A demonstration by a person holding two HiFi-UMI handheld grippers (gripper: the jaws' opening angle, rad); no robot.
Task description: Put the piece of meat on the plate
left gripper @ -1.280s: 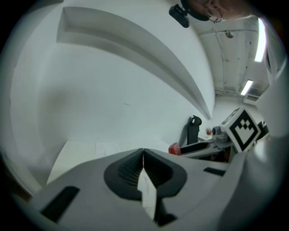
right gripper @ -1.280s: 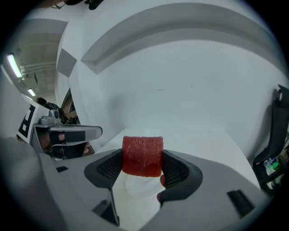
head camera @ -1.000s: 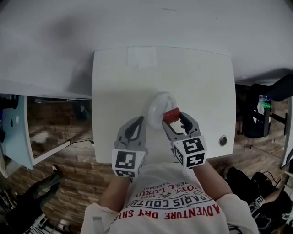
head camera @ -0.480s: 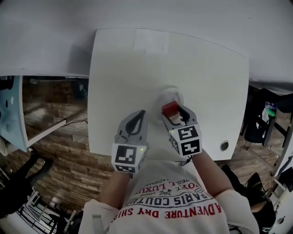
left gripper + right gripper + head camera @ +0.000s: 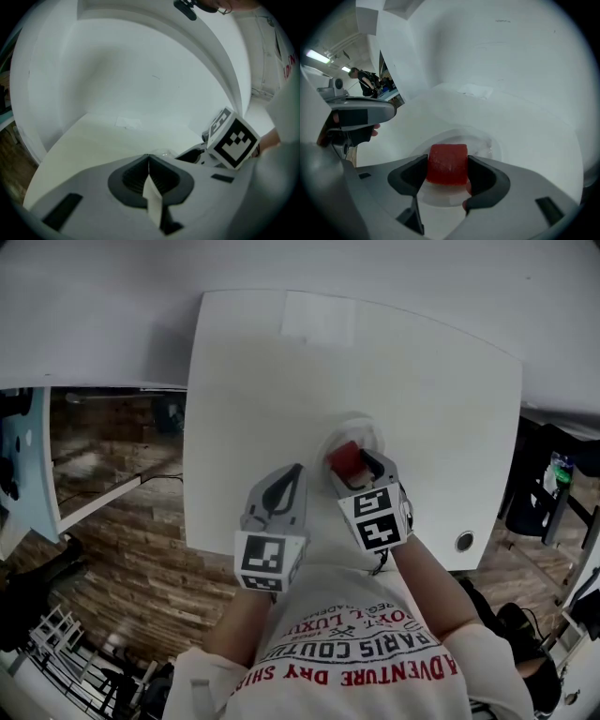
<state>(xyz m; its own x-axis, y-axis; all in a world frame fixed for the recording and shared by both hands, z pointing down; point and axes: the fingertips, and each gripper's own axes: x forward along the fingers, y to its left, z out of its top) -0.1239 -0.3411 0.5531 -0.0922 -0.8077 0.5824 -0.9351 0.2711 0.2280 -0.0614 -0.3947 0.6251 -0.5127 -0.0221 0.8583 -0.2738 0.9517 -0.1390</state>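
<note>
My right gripper clamped on piece of meat, over plate | my left gripper jaws together, empty, just beside, over table.

**Head view:** from above the person, facing steeply down on the white surface, with the left gripper and right gripper near its bottom edge.

**Left gripper view:** low, close behind its own jaws, facing across the surface.

**Right gripper view:** close over the plate and piece of meat, both shared with the head view.
</note>
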